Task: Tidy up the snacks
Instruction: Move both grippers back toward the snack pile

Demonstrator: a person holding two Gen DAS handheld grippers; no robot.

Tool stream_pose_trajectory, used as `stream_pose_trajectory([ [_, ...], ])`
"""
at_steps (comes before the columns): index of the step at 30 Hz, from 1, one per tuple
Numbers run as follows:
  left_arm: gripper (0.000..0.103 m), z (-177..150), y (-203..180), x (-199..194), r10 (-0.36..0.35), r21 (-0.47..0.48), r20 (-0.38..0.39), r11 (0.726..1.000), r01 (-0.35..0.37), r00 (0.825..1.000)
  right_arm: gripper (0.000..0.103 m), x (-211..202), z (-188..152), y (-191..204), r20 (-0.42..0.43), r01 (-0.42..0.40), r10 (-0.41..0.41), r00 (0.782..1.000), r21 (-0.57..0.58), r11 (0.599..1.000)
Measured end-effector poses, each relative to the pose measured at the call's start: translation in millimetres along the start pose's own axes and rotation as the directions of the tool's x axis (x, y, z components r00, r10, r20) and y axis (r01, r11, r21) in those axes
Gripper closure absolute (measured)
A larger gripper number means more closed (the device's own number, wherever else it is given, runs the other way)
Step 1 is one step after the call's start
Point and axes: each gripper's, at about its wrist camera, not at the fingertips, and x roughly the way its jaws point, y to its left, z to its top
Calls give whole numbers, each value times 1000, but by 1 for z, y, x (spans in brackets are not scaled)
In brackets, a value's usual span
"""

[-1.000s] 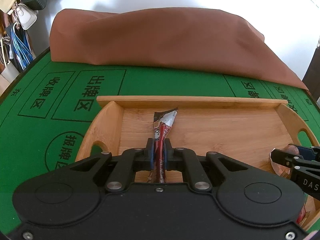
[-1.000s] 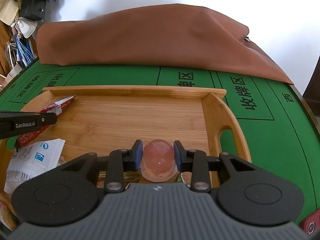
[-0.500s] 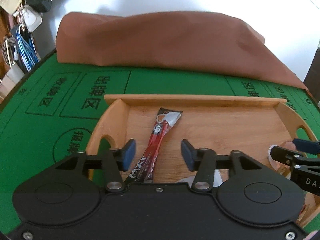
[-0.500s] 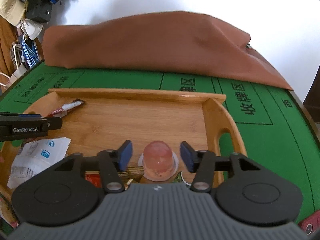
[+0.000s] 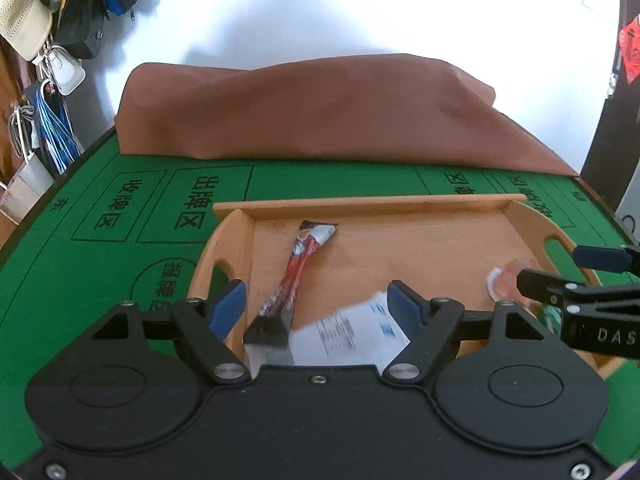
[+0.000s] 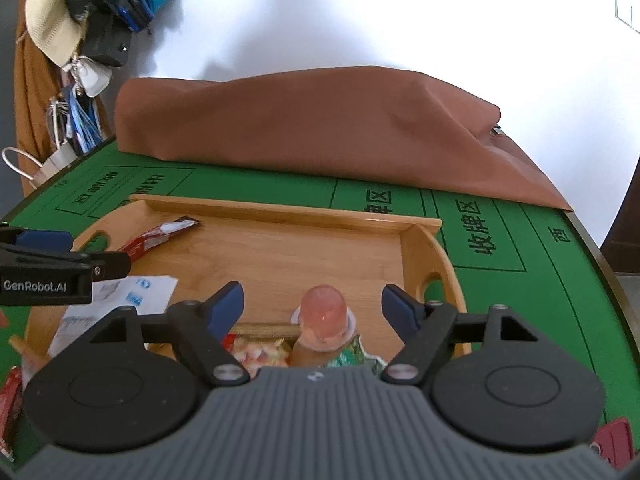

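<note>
Snacks are held in the bamboo tray: a red stick sachet, a white packet, a pink jelly cup. Both grippers' jaws are opening, nothing grasped. Green tabletop is noted beneath.

Bright daylight washes the white wall nearly to glare, with soft grey shadows on it. Fisheye bending curves the green desk at the edges (corners go dark). Slight motion blur softens the white packet and jelly cup.
</note>
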Motion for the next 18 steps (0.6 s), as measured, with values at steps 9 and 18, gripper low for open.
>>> stream_pose_trajectory([
  [9,20,-32,-4,-50,-25,0,43,1000,25,999,15,-40,-21,4,43,-58,59,997,-25,998],
  [18,17,-63,-3,-83,-35,-19,69,999,37,997,12,-73,-51,14,76,-51,57,995,-82,995],
])
